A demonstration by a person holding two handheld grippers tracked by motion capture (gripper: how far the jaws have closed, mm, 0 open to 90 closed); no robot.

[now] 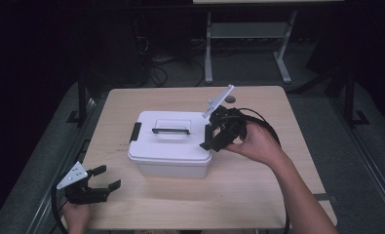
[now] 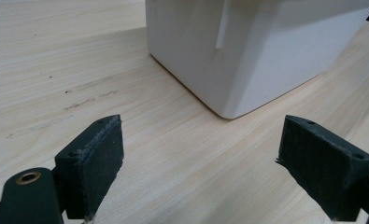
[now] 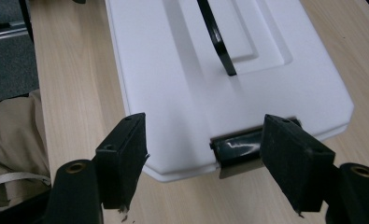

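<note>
A white lidded box (image 1: pixel 170 144) sits mid-counter (image 1: pixel 258 195). The high view shows the right gripper (image 1: pixel 213 138) held at the box's right end, its fingers spread, and the left gripper (image 1: pixel 105 178) resting at the counter's near left corner, well apart from the box, fingers also spread with nothing between them. The right gripper view adds what the high view hides: a black latch (image 3: pixel 238 147) on the lid's near edge, lying between the spread fingers (image 3: pixel 124 154) and close to one of them, plus the black handle (image 3: pixel 217 39) folded flat in the lid's recess. The left gripper view shows the box's plain side wall (image 2: pixel 247 51) and bare wood.
</note>
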